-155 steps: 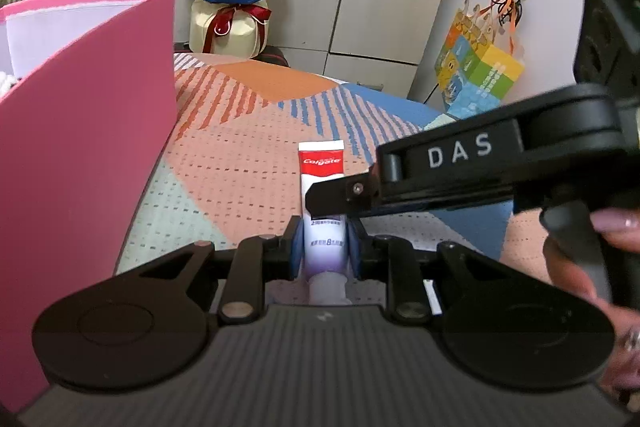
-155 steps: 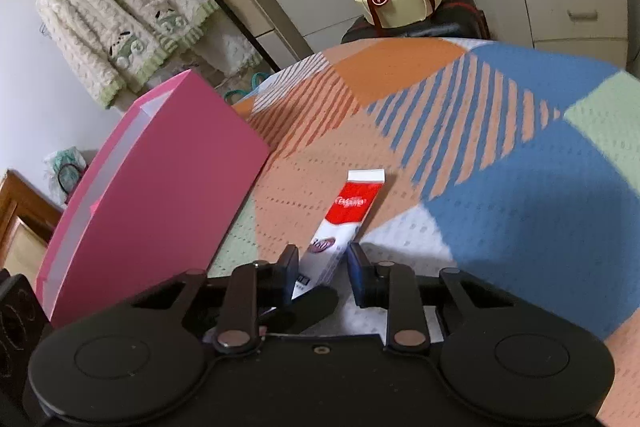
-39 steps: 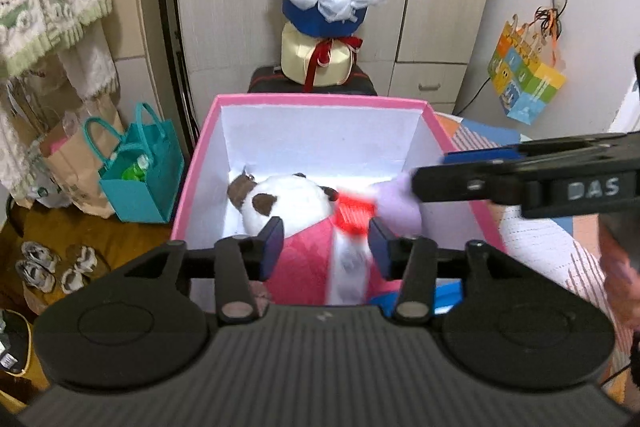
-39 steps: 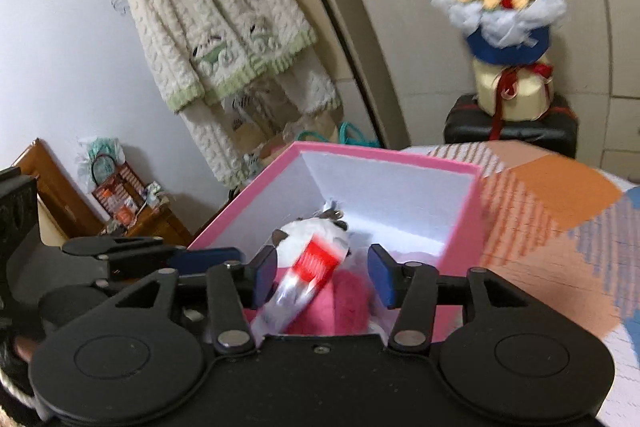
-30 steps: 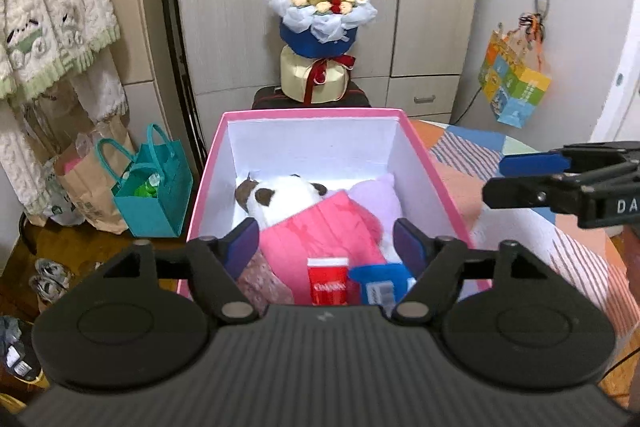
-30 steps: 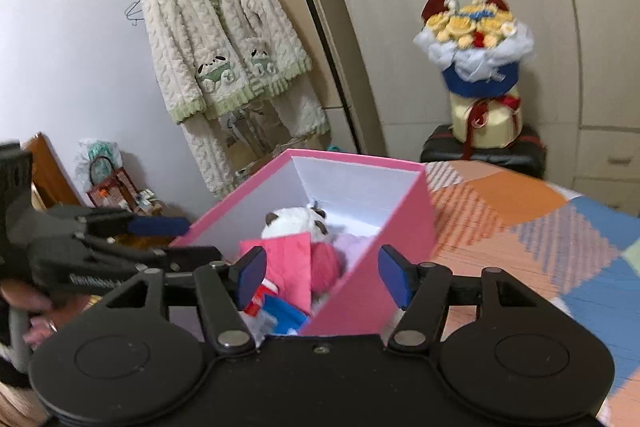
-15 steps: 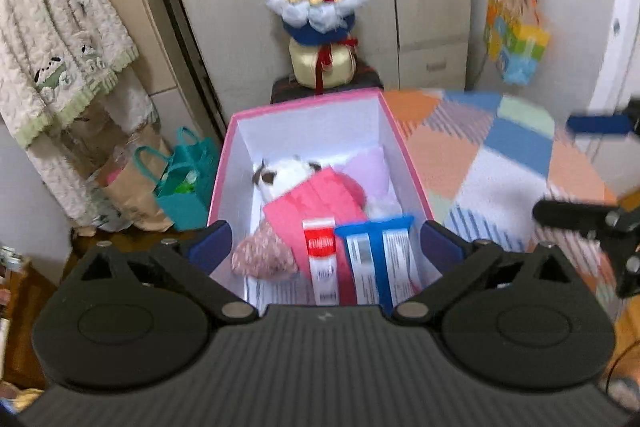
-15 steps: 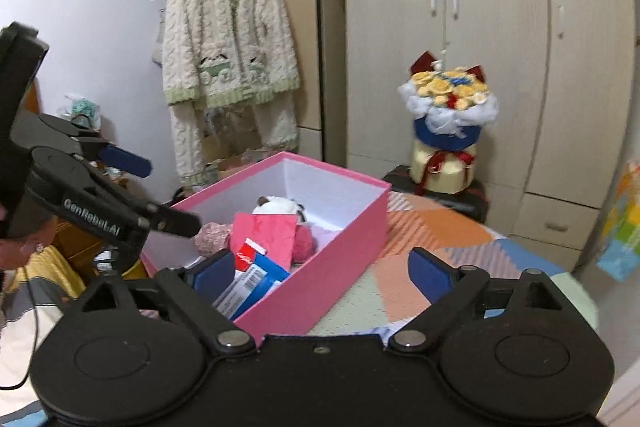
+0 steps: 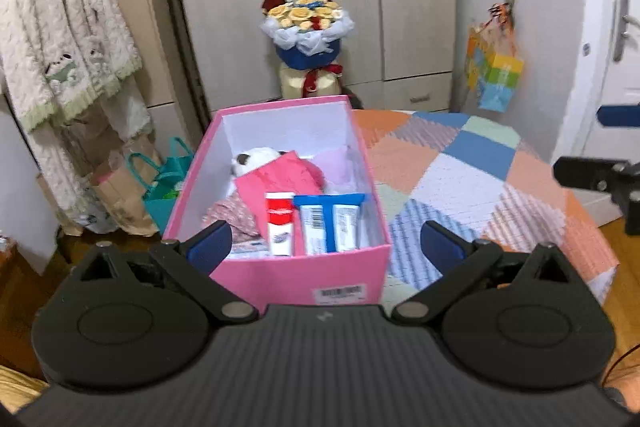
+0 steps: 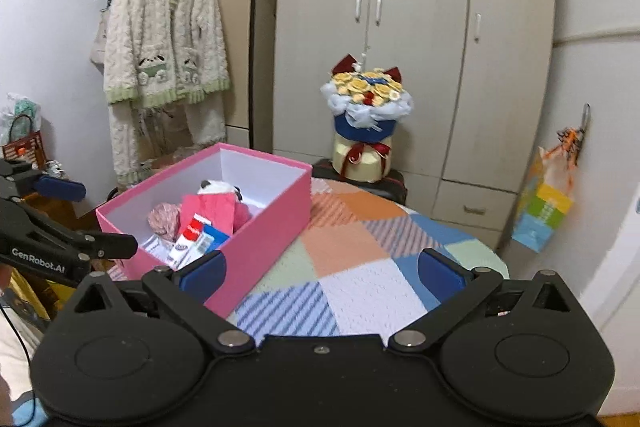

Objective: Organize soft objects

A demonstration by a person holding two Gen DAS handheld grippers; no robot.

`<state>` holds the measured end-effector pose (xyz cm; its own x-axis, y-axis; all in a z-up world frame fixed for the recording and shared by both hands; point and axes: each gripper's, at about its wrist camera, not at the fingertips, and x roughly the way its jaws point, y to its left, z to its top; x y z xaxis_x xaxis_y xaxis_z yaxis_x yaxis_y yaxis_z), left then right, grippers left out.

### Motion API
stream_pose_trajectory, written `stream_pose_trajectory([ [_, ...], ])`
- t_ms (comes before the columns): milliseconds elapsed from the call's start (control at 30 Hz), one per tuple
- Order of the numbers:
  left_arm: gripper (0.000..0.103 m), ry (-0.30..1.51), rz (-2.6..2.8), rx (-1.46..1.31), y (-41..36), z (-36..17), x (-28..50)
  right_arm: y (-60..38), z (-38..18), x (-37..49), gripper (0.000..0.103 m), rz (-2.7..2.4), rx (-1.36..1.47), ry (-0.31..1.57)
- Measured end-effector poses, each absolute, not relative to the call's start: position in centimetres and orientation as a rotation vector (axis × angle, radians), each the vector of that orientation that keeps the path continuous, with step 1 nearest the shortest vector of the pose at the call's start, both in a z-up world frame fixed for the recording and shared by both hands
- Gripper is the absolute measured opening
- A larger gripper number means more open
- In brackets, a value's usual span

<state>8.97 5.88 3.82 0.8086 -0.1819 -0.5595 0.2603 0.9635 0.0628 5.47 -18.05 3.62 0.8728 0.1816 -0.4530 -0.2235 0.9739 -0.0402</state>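
Both grippers, left (image 9: 326, 241) and right (image 10: 322, 269), hang wide and empty above the box (image 9: 298, 277). Scan the quilt (image 10: 360, 267) for strays before you finish.

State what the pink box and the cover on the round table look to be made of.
Pink box: likely matte paper-covered cardboard, with thin stiff walls, a white lining and a barcode sticker.
Table cover: seemingly knitted or woven fabric, with ribbed, dotted patchwork blocks draping over the edge.

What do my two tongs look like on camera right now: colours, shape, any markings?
Both are matte black with ribbed bodies, round disc housings, silver pivot screws and blue pads. The left tongs show "GenRobot.AI" in white in the right wrist view; a thin black cable hangs below. The right tongs match.
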Motion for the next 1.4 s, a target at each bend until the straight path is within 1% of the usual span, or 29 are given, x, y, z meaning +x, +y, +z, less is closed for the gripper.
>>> stream_pose_trajectory([
  [200, 0.102, 0.521, -0.222, 0.145, 5.2, 3.7, 7.8, -17.4, 2.6, 4.2, 0.103, 0.156, -0.132, 0.448],
  [533, 0.102, 0.556, -0.236, 0.055, 4.9, 2.2, 7.1, -18.6, 1.5, 3.5, 0.103, 0.121, -0.037, 0.487],
  [667, 0.102, 0.577, -0.236, 0.082, 4.2, 1.2, 7.0, -18.6, 1.1, 3.1, 0.103, 0.123, -0.026, 0.504],
  [867, 0.102, 0.53, -0.18, 0.136, 2.6, 0.6, 6.4, -18.6, 0.9, 2.6, 0.103, 0.113, -0.011, 0.499],
  [1067, 0.102, 0.521, -0.22, 0.119, 1.7, 0.2, 5.8, -18.9, 0.5, 1.8, 0.103, 0.07, 0.012, 0.472],
  [1400, 0.102, 0.498, -0.229, 0.082, 2.6, -0.3, 5.3, -19.2, -0.4, 0.5, 0.103, 0.0, 0.018, 0.45],
])
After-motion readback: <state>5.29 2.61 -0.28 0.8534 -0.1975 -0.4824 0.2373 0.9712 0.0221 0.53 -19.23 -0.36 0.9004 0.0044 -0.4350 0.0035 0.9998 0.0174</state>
